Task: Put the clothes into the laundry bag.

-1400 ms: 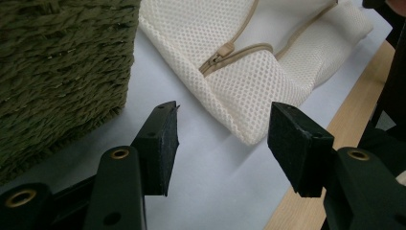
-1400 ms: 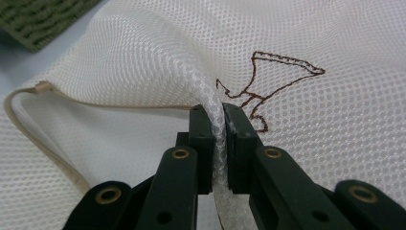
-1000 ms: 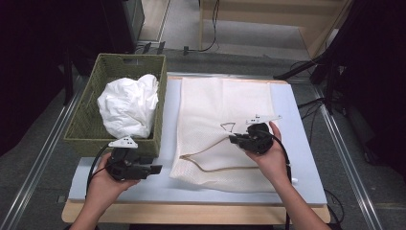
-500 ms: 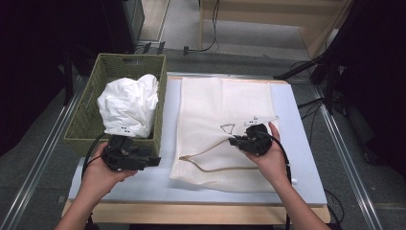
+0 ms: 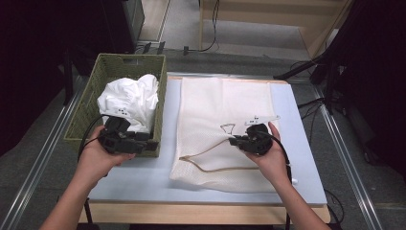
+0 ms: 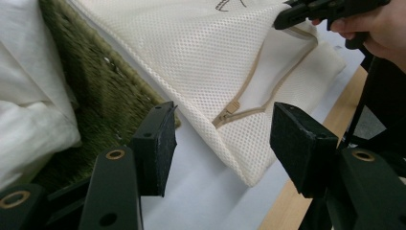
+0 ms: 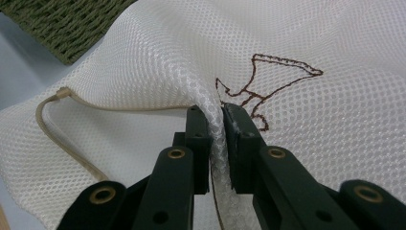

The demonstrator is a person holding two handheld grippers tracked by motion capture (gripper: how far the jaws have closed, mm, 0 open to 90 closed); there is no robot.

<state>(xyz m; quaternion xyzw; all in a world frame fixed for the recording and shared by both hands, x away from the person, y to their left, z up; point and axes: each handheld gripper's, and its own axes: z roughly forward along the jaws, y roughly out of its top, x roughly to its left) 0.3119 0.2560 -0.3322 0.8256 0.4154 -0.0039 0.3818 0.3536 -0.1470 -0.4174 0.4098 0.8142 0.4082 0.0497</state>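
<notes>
A cream mesh laundry bag (image 5: 225, 110) lies flat on the table, its zipped mouth (image 5: 210, 160) gaping toward the near left. My right gripper (image 5: 234, 140) is shut on a pinched fold of the bag's upper layer (image 7: 215, 112), just beside a brown embroidered mark (image 7: 268, 81). The left gripper (image 5: 151, 143) hovers open at the near edge of the green woven basket (image 5: 131, 57), nothing between its jaws. In the left gripper view, the zipper pull (image 6: 232, 106) and the bag's corner (image 6: 201, 52) lie beyond the open gripper (image 6: 222, 124). White cloth (image 5: 129, 98) is heaped in the basket.
The table has a pale mat (image 5: 139, 177) and a wooden front edge (image 5: 191, 213). The basket takes up the left side. Metal rails and cables run along the floor on both sides, with dark equipment behind.
My left hand has lifted and moved away from the table's front edge to the basket's near wall. The right gripper has kept its hold on the mesh in the same spot.
</notes>
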